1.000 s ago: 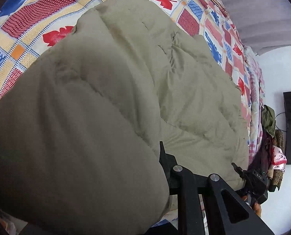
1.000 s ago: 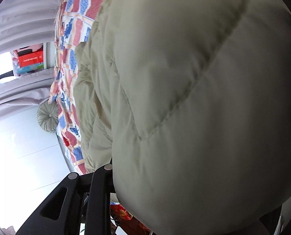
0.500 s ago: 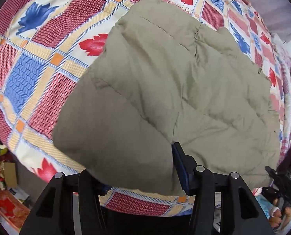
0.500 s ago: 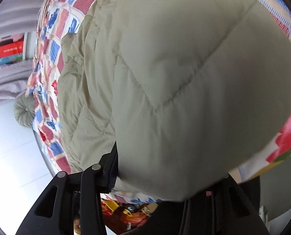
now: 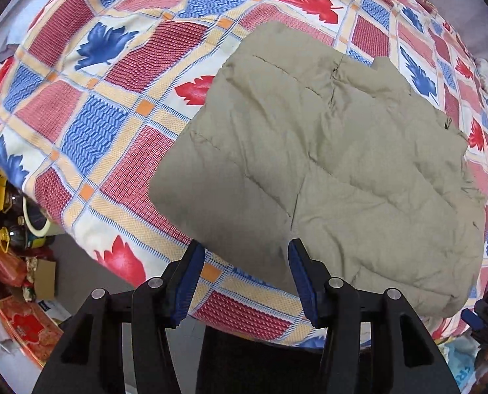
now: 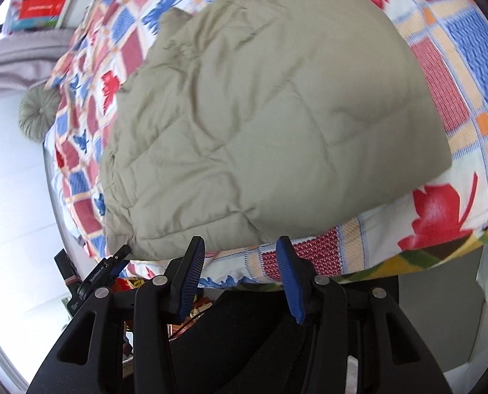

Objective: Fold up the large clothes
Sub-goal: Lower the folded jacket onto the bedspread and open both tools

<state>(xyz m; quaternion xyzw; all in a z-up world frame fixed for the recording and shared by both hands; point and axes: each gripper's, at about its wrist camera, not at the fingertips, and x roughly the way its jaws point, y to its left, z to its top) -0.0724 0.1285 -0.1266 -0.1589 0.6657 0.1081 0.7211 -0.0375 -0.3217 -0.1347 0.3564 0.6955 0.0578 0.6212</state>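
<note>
— Bedroom or living room? What fills the picture?

— Bedroom. A bed covered by a checked bedspread (image 5: 112,124) with red and blue leaf prints takes up most of both views. On it lies a padded olive-green quilted jacket (image 5: 326,170), folded into a rough rectangle, filling the centre and right of the left wrist view and the centre of the right wrist view (image 6: 260,131).

— Is either gripper holding it?

— No. The left gripper (image 5: 244,275) sits at the bottom of its frame with blue-padded jaws spread wide, empty, just in front of the jacket's near edge. The right gripper (image 6: 240,269) is likewise wide apart and empty at the bottom of its frame, near the jacket's edge at the bed's side; contact cannot be judged.

— Anything around the bed?

— A round green cushion (image 6: 37,115) at the left of the right wrist view, and cluttered boxes and bags (image 5: 17,262) on the floor at lower left of the left wrist view.
</note>
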